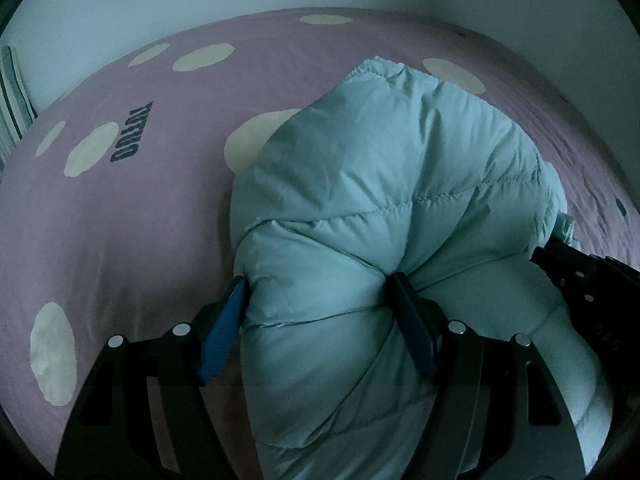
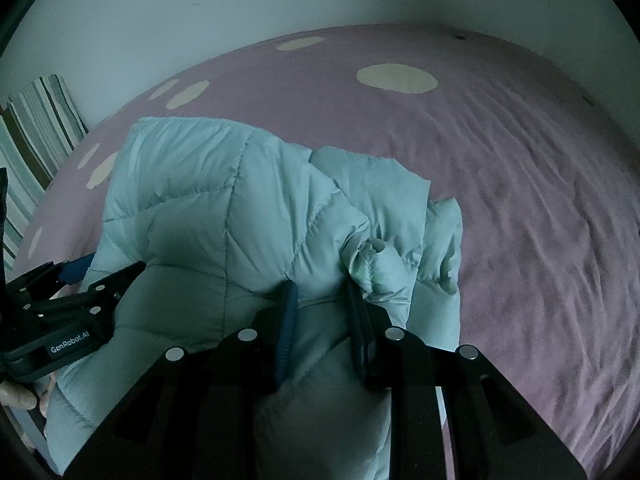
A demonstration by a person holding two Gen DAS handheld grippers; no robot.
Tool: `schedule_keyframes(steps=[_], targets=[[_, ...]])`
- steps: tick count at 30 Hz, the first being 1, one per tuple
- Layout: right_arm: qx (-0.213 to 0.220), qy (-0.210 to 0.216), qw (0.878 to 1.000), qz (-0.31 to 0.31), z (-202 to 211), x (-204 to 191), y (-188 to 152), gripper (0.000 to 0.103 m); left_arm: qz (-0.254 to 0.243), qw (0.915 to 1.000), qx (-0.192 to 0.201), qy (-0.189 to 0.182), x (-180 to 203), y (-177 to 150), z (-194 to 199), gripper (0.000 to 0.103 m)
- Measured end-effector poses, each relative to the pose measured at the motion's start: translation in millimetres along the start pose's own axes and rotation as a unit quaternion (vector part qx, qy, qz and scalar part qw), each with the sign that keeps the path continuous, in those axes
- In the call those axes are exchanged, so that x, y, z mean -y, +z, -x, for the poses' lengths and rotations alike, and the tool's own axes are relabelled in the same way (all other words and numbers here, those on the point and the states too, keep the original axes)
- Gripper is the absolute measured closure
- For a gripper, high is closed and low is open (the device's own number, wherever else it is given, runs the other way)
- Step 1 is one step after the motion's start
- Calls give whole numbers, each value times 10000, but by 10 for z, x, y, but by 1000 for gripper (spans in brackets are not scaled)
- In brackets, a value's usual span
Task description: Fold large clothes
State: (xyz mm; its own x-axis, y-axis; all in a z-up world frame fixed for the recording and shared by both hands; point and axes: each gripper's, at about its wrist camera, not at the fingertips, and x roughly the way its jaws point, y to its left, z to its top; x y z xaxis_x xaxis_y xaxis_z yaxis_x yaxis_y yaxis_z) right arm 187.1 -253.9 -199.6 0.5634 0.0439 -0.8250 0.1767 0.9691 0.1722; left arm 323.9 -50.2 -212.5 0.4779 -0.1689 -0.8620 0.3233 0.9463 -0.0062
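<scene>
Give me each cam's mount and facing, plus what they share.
Left wrist: sits on the left gripper, faces forward over the puffer jacket and the bed toward the wall; own fingers clamp a thick fold, the right gripper's body shows at right.
Right wrist: sits on the right gripper, same facing; own fingers pinch the jacket, the left gripper and a hand show at left.
Shared: jacket, dotted bed cover, wall, striped pillow.

Both hand-held grippers — left, right — clamped, side by side
</scene>
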Motion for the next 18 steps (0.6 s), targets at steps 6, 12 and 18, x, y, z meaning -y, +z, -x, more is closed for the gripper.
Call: schedule_keyframes(steps=[6, 12, 18], targets=[[120, -6, 9999, 23, 60, -33, -20, 76, 115, 9999, 104, -39, -44, 8, 169, 30], [294, 18, 9996, -44, 236, -52, -62, 71, 543, 9982, 261, -75, -204, -94, 452, 29], [530, -43, 9986, -71, 532, -38, -158, 48, 851, 9956, 399, -20, -352, -374, 705, 24]])
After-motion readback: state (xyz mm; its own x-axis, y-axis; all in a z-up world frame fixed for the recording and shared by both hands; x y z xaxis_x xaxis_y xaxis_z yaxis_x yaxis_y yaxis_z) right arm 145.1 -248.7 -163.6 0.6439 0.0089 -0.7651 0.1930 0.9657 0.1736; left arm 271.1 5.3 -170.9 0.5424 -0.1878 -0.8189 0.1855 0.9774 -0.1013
